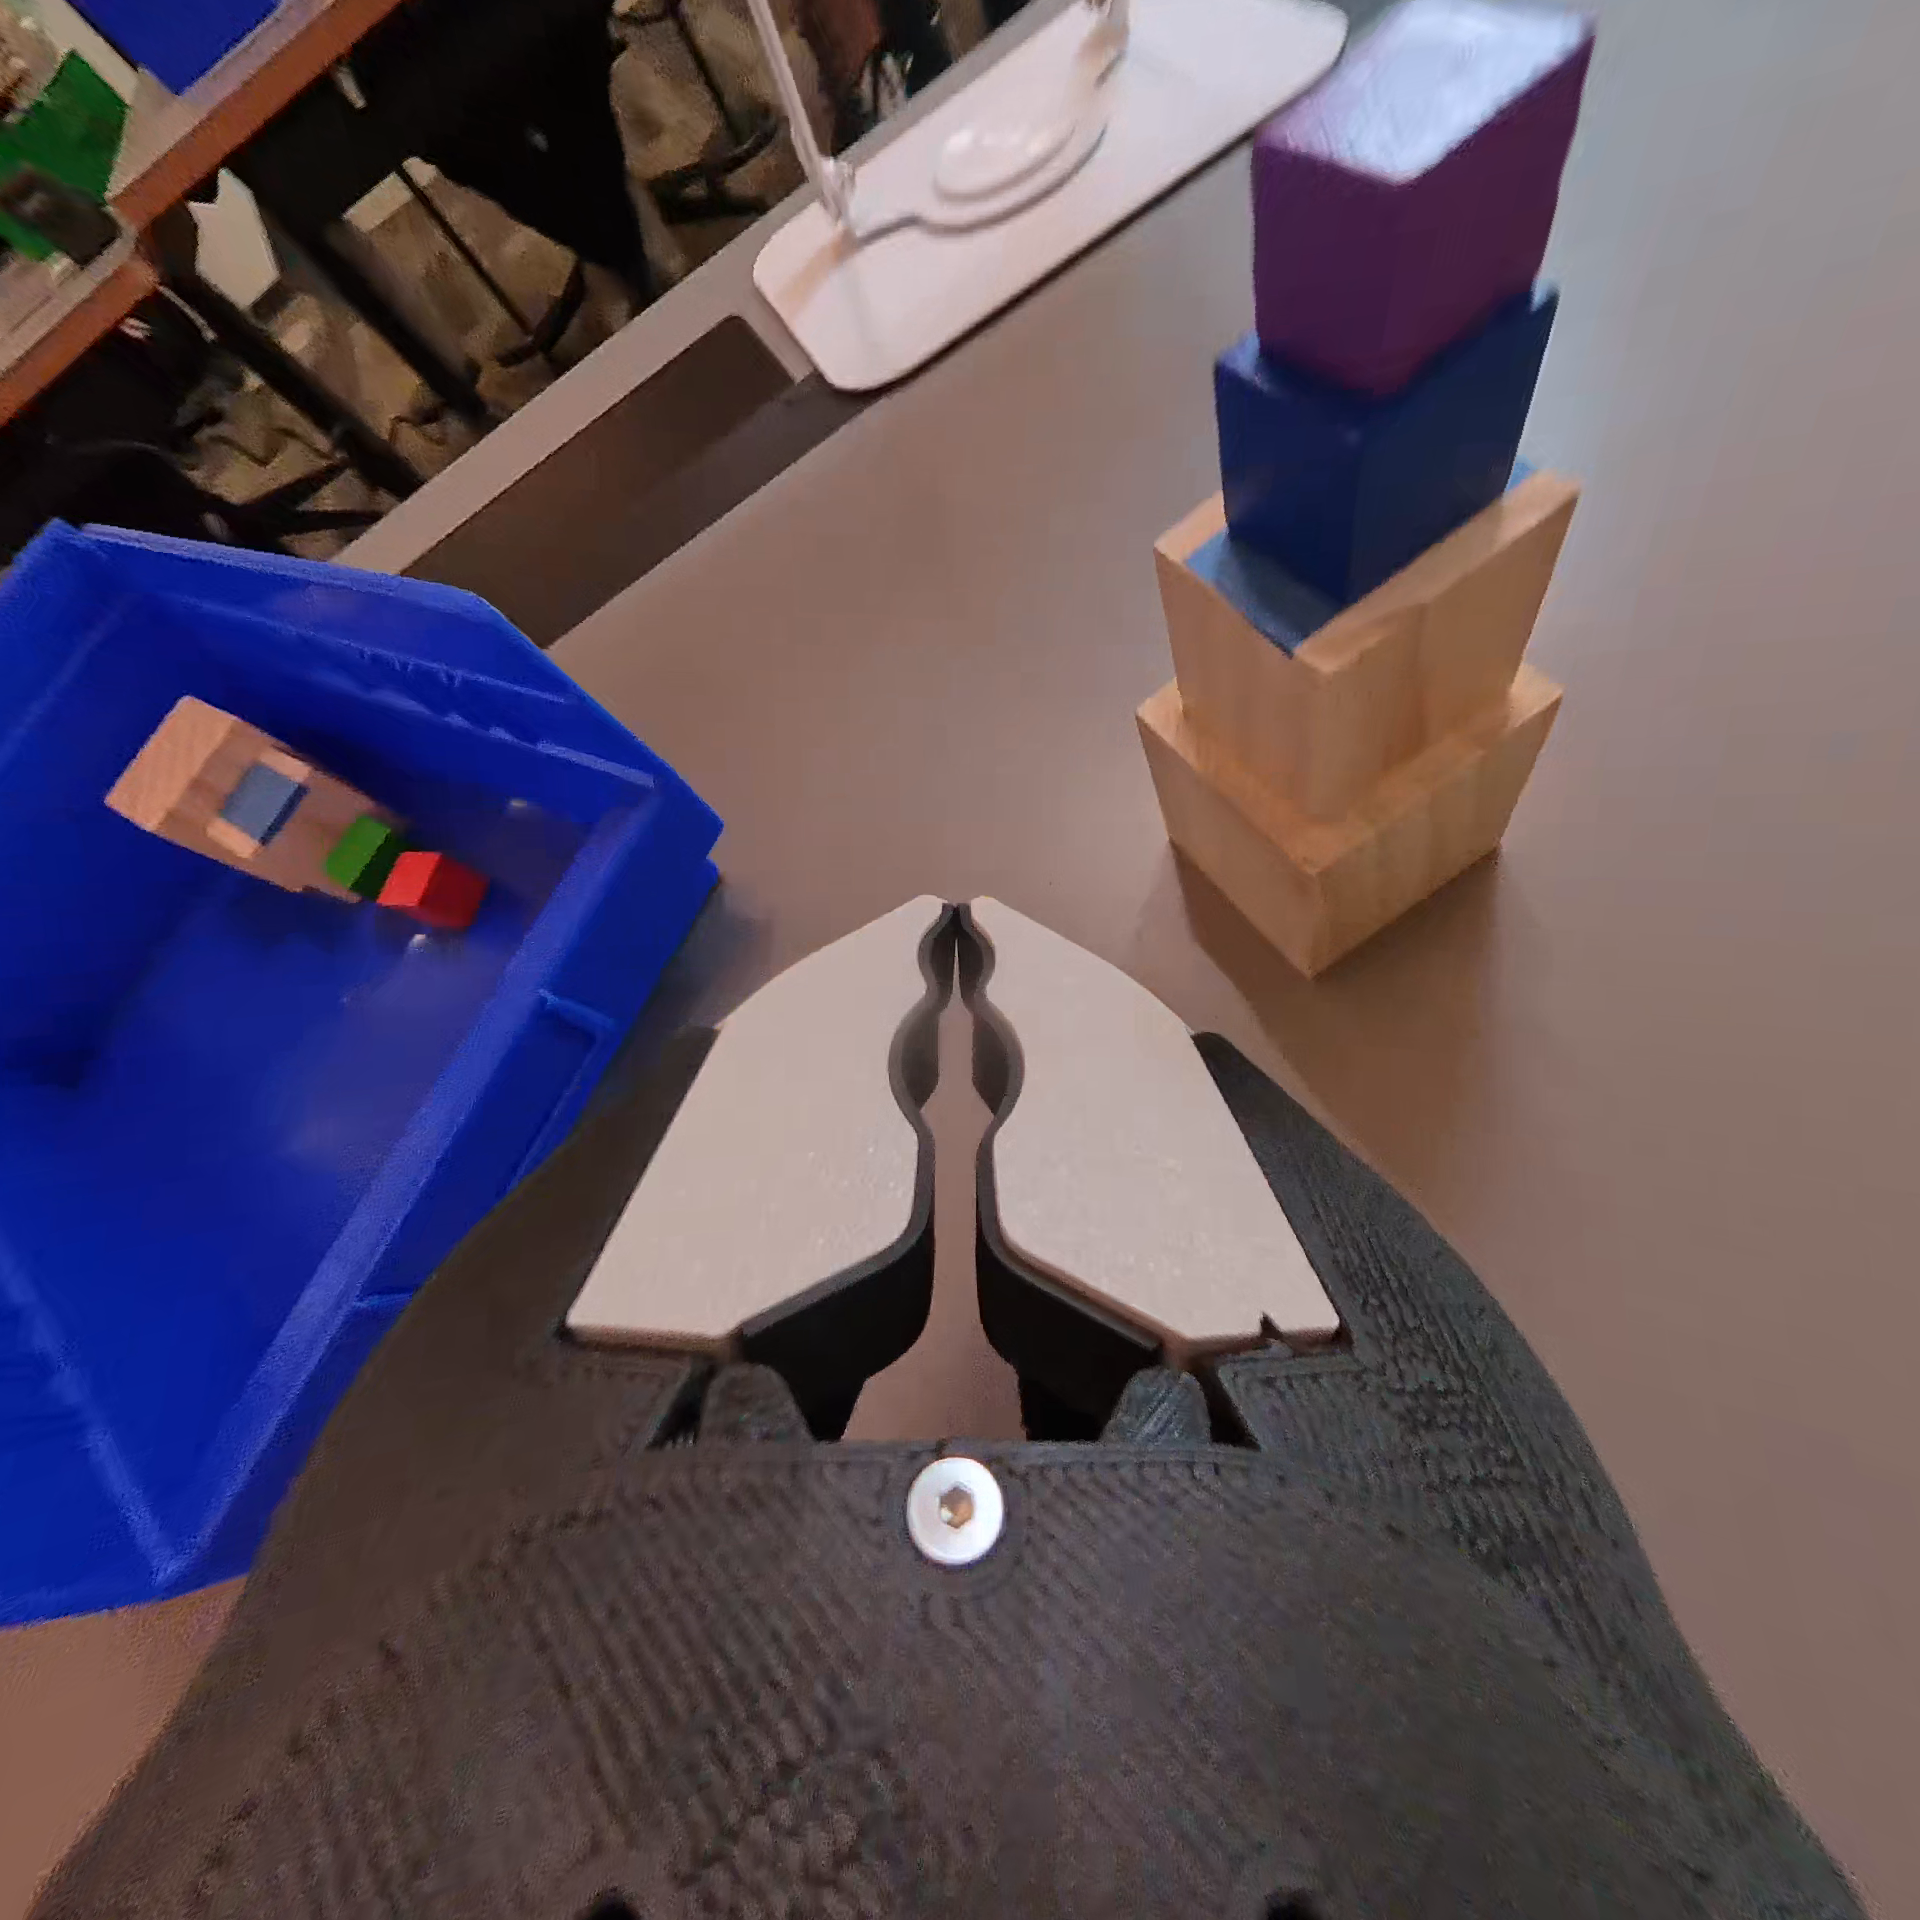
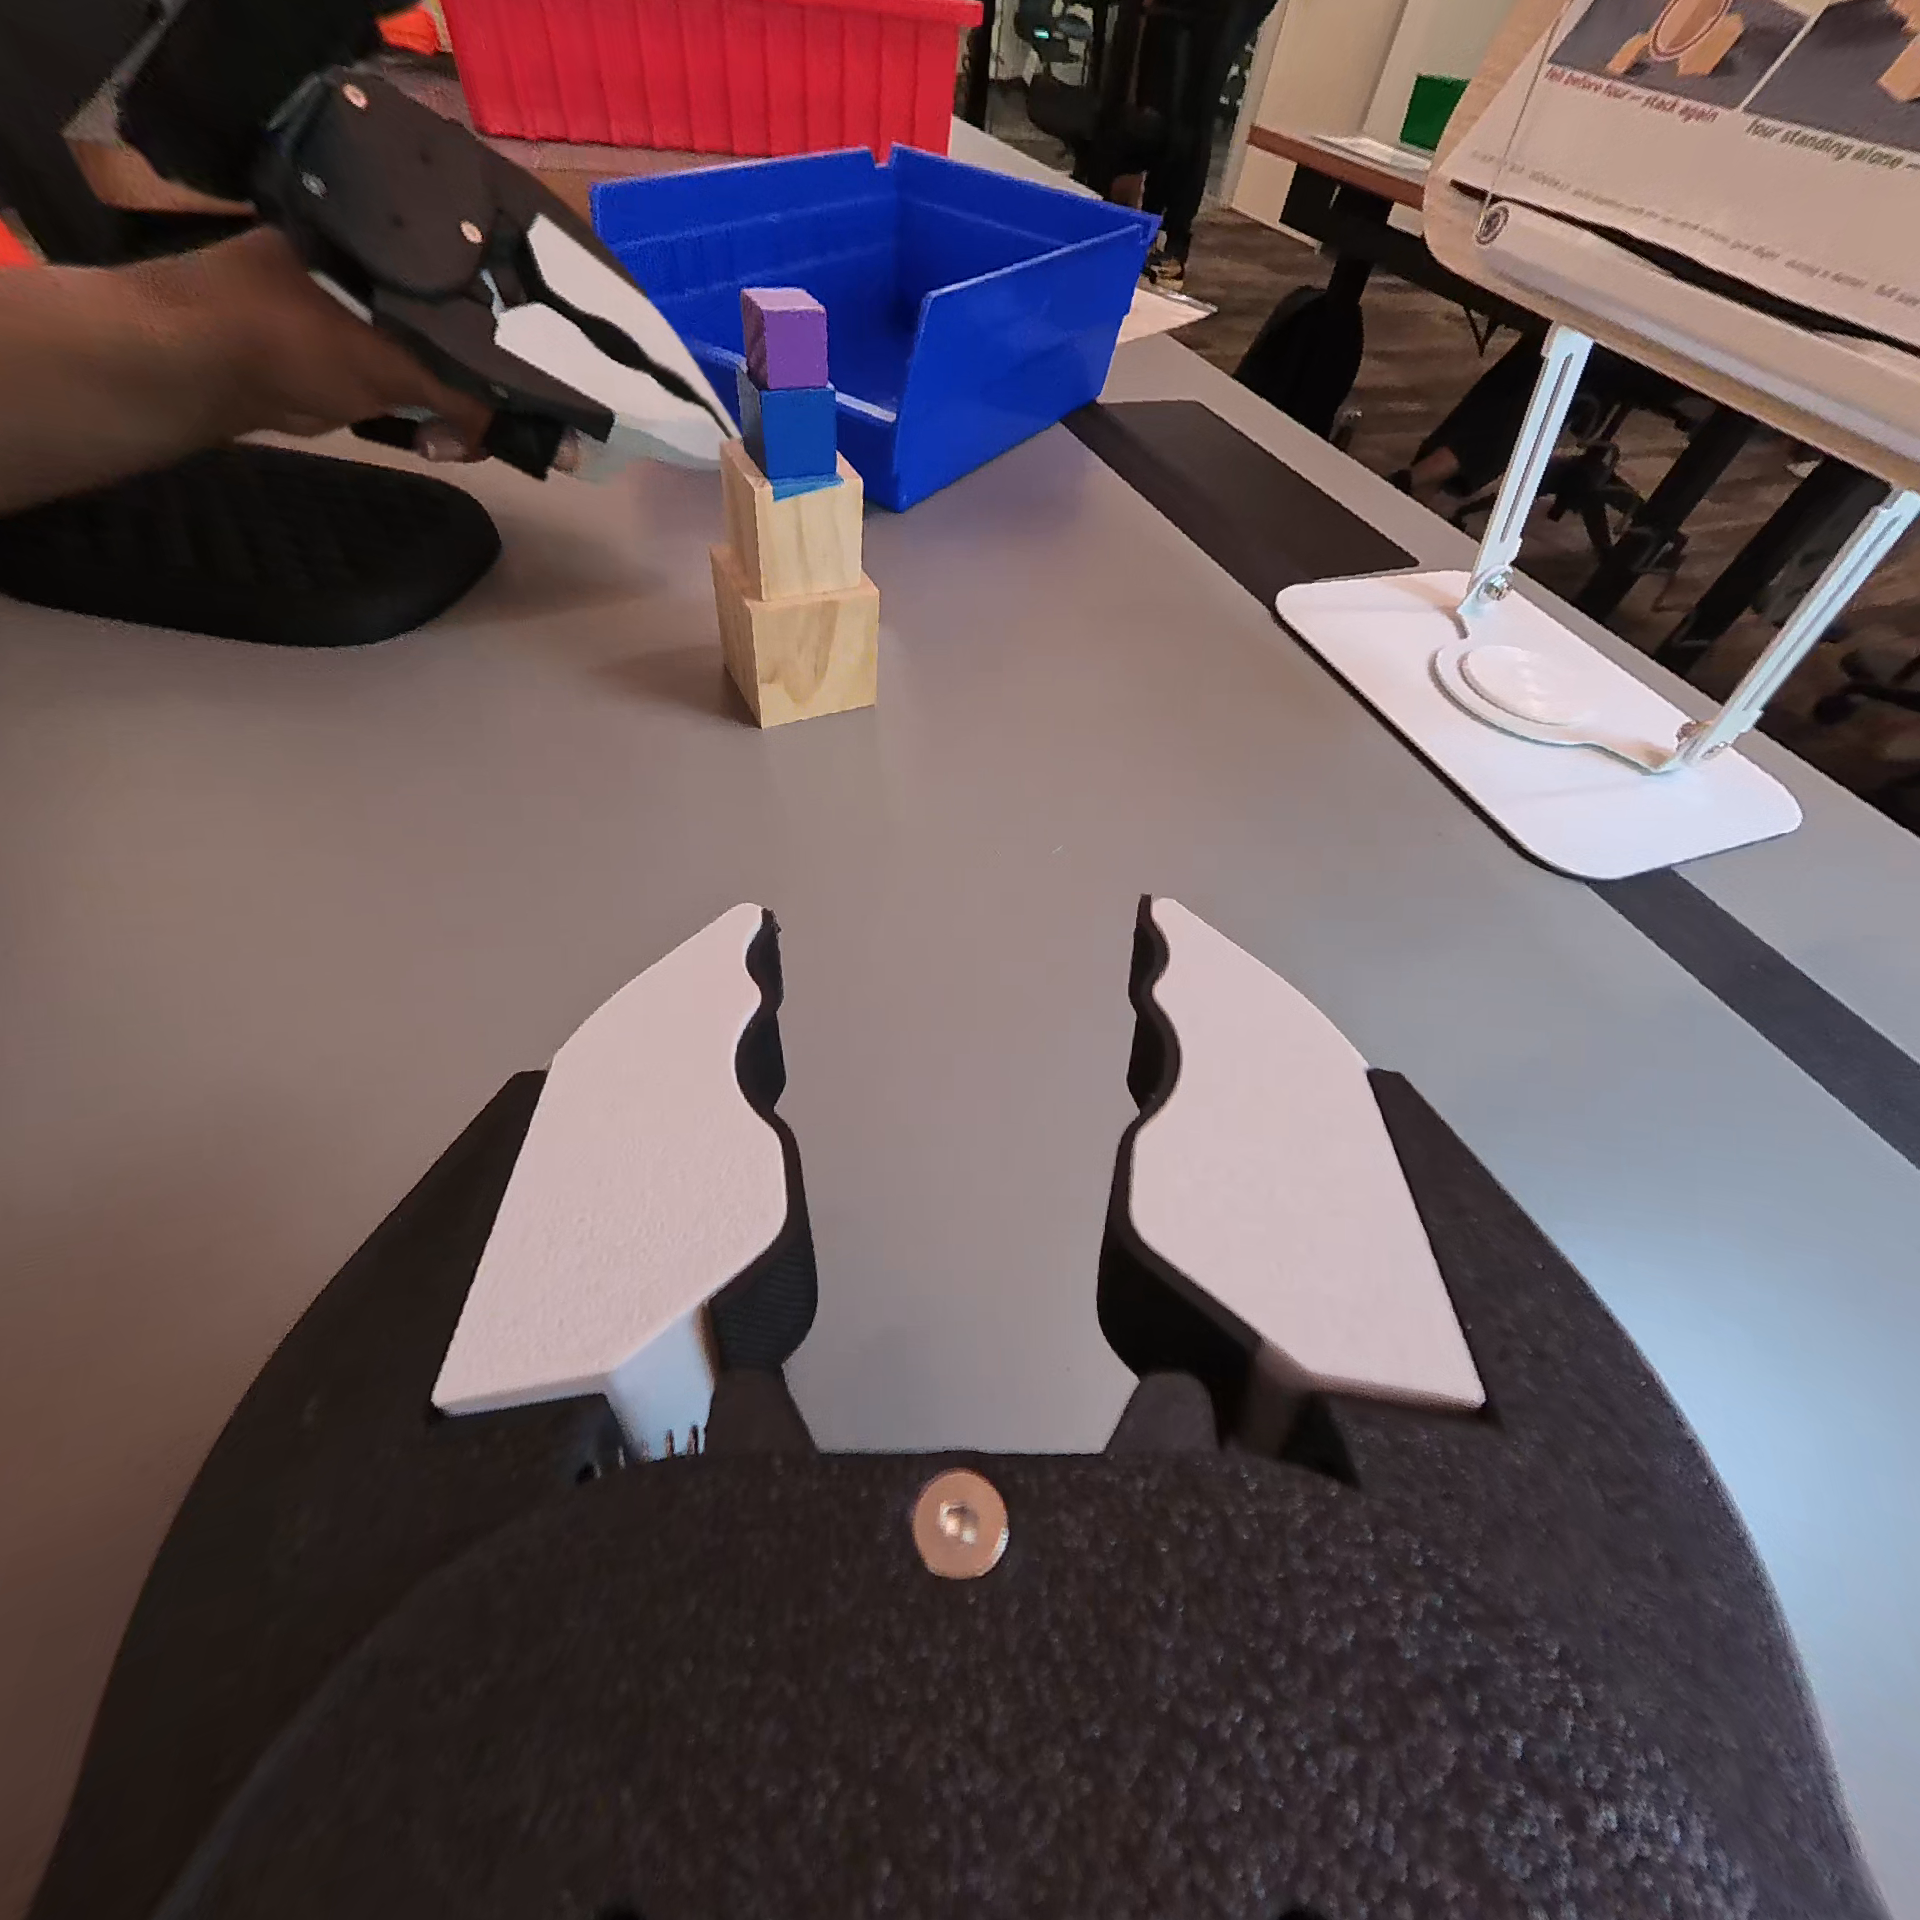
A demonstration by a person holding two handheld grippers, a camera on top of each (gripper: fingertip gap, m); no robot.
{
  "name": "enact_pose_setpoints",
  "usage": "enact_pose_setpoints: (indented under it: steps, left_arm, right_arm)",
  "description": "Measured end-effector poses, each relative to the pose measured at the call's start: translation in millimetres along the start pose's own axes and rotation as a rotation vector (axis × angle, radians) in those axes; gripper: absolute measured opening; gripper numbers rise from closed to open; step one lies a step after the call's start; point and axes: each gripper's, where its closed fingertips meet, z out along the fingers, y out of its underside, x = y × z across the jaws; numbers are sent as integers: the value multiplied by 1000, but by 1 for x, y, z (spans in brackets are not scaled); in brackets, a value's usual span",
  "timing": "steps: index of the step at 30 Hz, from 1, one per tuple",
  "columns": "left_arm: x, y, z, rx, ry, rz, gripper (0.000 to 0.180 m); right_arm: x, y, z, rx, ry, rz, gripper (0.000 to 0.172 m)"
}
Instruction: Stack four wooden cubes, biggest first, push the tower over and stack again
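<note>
A tower of four cubes stands on the grey table [image 2: 935, 810]. From the bottom: a large bare wooden cube [image 2: 798, 652], a smaller wooden cube [image 2: 795, 532], a blue cube [image 2: 795, 428] and a purple cube [image 2: 787, 335] on top. The tower also shows in the left wrist view: wooden base [image 1: 1340, 831], second wooden cube [image 1: 1361, 644], blue cube [image 1: 1351, 468], purple cube [image 1: 1403, 229]. My left gripper [image 1: 956, 912] is shut with nothing between its pads, left of the tower; in the right wrist view it [image 2: 717, 421] is close beside the blue cube. My right gripper [image 2: 956, 925] is open and empty, well short of the tower.
A blue bin [image 1: 312, 1039] holds more wooden and small coloured blocks [image 1: 431, 888]; it also shows behind the tower in the right wrist view [image 2: 987, 343]. A white stand [image 2: 1538, 717] holding a sheet is at the right. A red bin [image 2: 707, 62] is at the back. A person's hand [image 2: 156, 353] holds the left gripper. The tips of one gripper are about 30 centimeters away from the tips of the other. From my left tips it is roughly 11 centimeters to the large bare wooden cube [image 2: 798, 652]; from my right, 20 centimeters.
</note>
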Motion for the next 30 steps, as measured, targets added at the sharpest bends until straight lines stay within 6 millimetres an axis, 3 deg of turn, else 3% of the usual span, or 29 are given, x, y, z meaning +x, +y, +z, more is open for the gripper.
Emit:
enact_pose_setpoints:
  steps: [2,4,13,20,25,30]
  left_arm:
    - [5,0,7,-37,-57,75,0]
    - [24,-7,20,-73,-40,154,0]
    - [110,-93,75,73,11,489,0]
    - [173,-142,85,223,120,575,0]
    - [188,-152,80,258,148,575,0]
    - [179,-146,76,254,154,549,0]
  right_arm:
    - [1,1,-2,0,5,3,65]
    - [2,0,-3,3,11,1,65]
    - [13,-5,-14,37,52,10,64]
    - [24,-7,-22,67,86,32,62]
    - [26,-9,-23,80,95,37,61]
    - [25,-8,-22,79,89,38,61]
